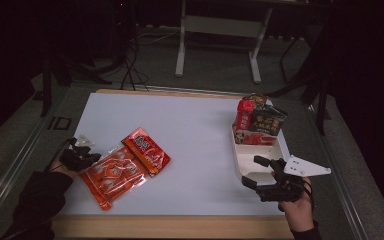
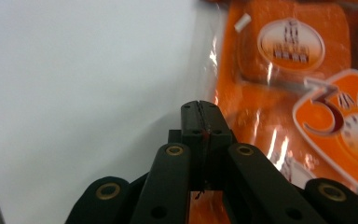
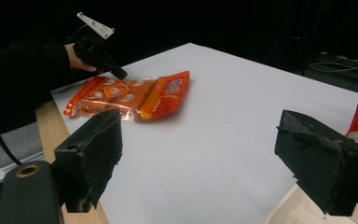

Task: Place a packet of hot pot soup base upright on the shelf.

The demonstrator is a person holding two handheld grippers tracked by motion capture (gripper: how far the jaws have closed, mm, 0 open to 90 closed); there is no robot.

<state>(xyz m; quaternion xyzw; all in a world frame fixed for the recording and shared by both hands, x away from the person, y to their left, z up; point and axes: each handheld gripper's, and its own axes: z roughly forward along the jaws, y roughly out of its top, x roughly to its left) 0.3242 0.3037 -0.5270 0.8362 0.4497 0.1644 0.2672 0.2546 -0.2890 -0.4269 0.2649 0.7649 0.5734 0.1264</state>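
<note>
Jaws shut, white table (image 1: 195, 125), dark room

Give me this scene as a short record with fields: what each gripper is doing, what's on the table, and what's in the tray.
left gripper: shut, at the edge of the large orange packet
right gripper: open, holding nothing, beside the tray
table: white top; large orange packet lies flat, smaller red packet overlapping it
tray: white, several snack packets at its far end, near end bare
</note>
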